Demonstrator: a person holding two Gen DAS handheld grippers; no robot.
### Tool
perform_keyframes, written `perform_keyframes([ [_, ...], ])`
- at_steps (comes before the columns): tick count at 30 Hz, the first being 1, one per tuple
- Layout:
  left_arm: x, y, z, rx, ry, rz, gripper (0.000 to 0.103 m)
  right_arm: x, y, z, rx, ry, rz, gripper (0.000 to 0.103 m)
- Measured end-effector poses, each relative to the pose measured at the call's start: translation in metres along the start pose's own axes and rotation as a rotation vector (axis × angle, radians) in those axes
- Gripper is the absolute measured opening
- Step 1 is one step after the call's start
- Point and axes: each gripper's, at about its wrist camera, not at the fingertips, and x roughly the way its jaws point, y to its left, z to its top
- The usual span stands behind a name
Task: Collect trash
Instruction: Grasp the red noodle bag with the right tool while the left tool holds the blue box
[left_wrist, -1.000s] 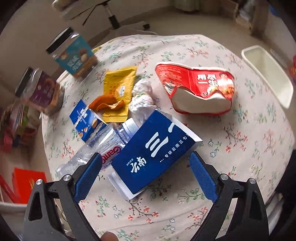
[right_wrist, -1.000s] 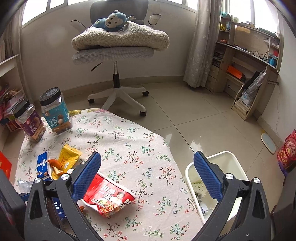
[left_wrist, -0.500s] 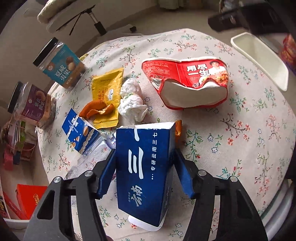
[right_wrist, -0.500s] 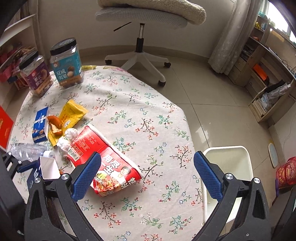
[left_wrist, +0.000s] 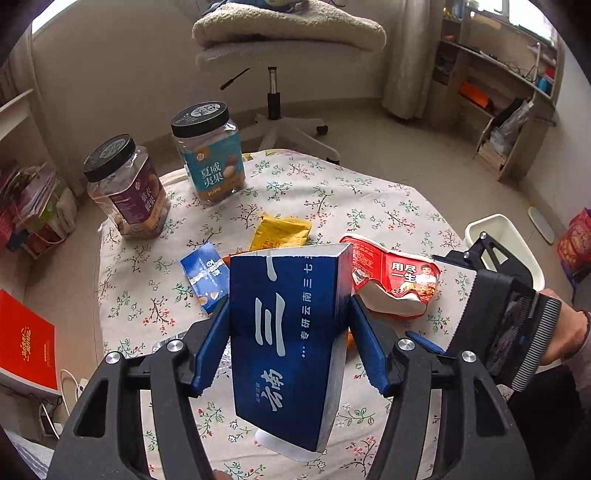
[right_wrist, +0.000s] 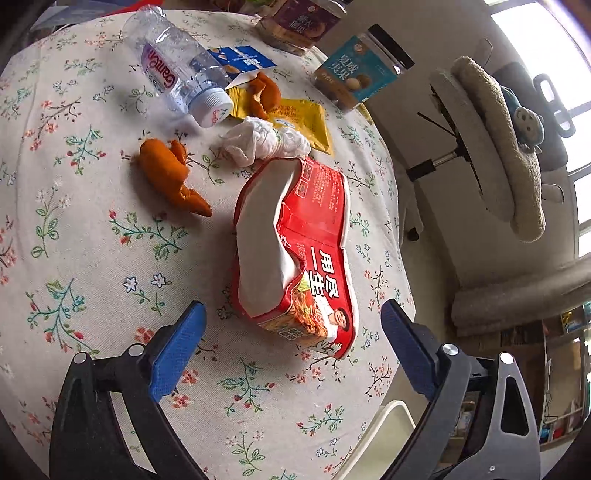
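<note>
My left gripper (left_wrist: 290, 334) is shut on a dark blue carton (left_wrist: 288, 332) with white characters and holds it above the floral table (left_wrist: 140, 266). My right gripper (right_wrist: 293, 332) is open, its fingers either side of the near end of a crushed red noodle cup (right_wrist: 295, 251), which also shows in the left wrist view (left_wrist: 395, 277). On the table lie orange peel (right_wrist: 170, 177), a crumpled tissue (right_wrist: 262, 142), a yellow wrapper (right_wrist: 295, 122), a plastic bottle (right_wrist: 177, 74) and a small blue packet (right_wrist: 240, 61). The right gripper shows at the right of the left wrist view (left_wrist: 491, 295).
Two black-lidded snack jars (left_wrist: 210, 155) (left_wrist: 125, 184) stand at the table's far side. A white bin (left_wrist: 502, 243) sits on the floor beside the table. An office chair (left_wrist: 280, 44) stands behind. A red box (left_wrist: 26, 343) lies at the left.
My left gripper has lifted the blue carton off the table and tilted up toward the room. My right gripper has come down low over the table to the red noodle cup.
</note>
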Motion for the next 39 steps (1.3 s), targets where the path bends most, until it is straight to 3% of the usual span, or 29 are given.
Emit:
perform_keyframes([
  [3,0.004,0.000,0.000,-0.003,0.003,0.003,0.063,0.019,-0.014,0.009,0.074,0.017,0.036,0.072],
  [4,0.004,0.002,-0.001,-0.007,0.004,0.004,0.063,0.027,-0.020,0.011,0.115,0.047,0.071,0.052],
  [5,0.005,0.003,-0.001,-0.013,0.004,0.007,0.063,0.032,-0.028,0.014,0.169,0.062,0.081,0.049],
  [11,0.000,0.028,0.003,-0.131,-0.024,0.032,0.063,0.004,-0.094,0.033,0.628,-0.059,0.292,0.040],
  [18,-0.025,0.058,0.007,-0.294,-0.130,0.092,0.063,-0.054,-0.118,0.055,0.870,-0.249,0.389,0.040],
  [26,-0.040,0.071,0.006,-0.369,-0.207,0.160,0.063,-0.084,-0.119,0.061,0.948,-0.366,0.376,0.040],
  [39,-0.039,0.047,0.013,-0.338,-0.254,0.185,0.063,-0.094,-0.123,0.051,0.961,-0.389,0.322,0.041],
])
